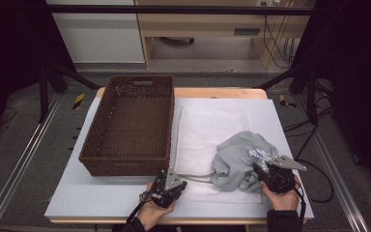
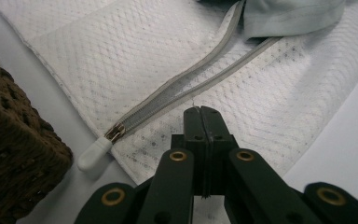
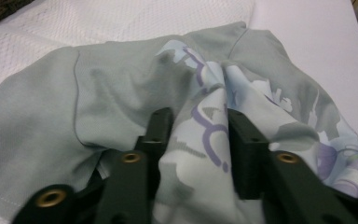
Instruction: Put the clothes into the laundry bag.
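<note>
Right gripper (image 3: pixel 198 140) sits at the near right of the table (image 1: pixel 67 203), jaws part open with a bunched fold of the grey garment (image 3: pixel 121 88) between them. The printed patch of that garment (image 3: pixel 214 126), pale blue with purple lines, fills the gap between the two black fingers (image 3: pixel 161 126). Both pads appear to press the fold from either side, so it reads as a grip on the cloth, not just a straddle. In the high view the right gripper (image 1: pixel 270 171) is at the near right edge of the crumpled garment (image 1: pixel 239 154), which lies on the white mesh laundry bag (image 1: pixel 205 130).

Left gripper (image 2: pixel 202 116) has its jaws fully together; the two fingers (image 2: pixel 193 126) meet along a seam. No clear thing between them; a thin thread-like bit shows at the tips, too small to identify. Tips rest over the mesh bag (image 2: pixel 121 60), just beside its open grey zipper (image 2: pixel 186 81). The zipper's white pull tab (image 2: pixel 94 153) lies at the bag's corner, apart from the tips and to their left in that view.

In the high view the left gripper (image 1: pixel 171 182) is at the near edge of the bag, just right of the near corner of the brown wicker basket (image 1: pixel 89 154). The basket stands to the left of the bag, well apart from the garment.
</note>
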